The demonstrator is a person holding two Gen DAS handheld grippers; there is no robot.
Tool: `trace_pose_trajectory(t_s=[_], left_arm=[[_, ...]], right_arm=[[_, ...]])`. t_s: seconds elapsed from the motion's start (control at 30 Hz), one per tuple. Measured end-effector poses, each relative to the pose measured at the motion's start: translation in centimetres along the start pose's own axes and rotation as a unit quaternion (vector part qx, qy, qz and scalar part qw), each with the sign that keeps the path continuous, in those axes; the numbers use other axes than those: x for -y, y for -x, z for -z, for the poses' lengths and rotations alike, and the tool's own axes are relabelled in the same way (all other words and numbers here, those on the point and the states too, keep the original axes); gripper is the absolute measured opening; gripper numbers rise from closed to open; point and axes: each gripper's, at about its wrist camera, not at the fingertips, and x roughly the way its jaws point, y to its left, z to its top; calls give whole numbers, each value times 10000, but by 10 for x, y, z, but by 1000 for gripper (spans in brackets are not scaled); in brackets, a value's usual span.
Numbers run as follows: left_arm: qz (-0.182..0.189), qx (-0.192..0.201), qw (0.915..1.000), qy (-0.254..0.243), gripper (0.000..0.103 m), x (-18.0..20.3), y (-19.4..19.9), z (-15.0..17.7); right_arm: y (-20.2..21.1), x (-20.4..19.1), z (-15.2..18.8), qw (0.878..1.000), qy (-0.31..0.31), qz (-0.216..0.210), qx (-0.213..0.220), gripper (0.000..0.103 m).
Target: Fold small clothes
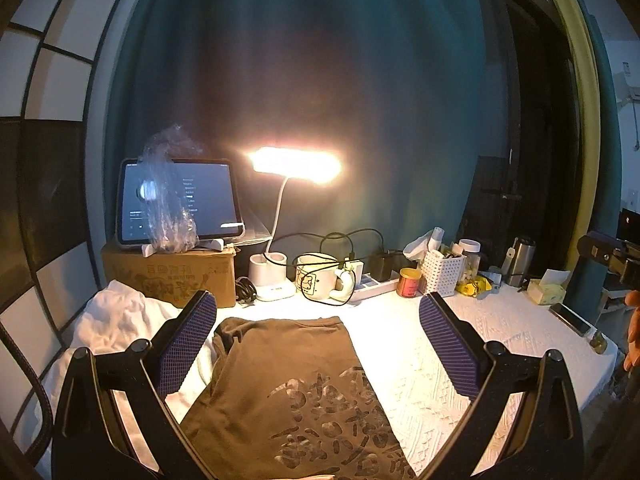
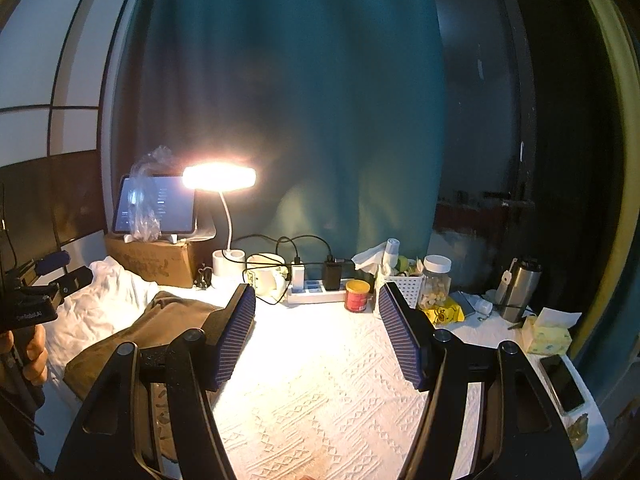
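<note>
The left gripper (image 1: 318, 338) has its jaws spread wide with nothing held — the brown shirt (image 1: 288, 392) lies flat on the counter (image 1: 500, 332) beneath the gap, its pale print showing, touched by neither pad. The right gripper (image 2: 317, 330) is wide apart too, empty, above bare white cloth — the shirt lies just left of it, beside a crumpled white garment (image 2: 100, 304).
</note>
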Motion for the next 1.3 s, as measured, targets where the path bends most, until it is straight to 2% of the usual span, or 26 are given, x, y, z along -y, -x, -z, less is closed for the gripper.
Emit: trace_pose_trajectory(t_s=[1.3], left_arm=[[65,-30,10000,-15,100,3,-1,0]], right_arm=[[-2,6,8,9999,-39,97,-75,68]])
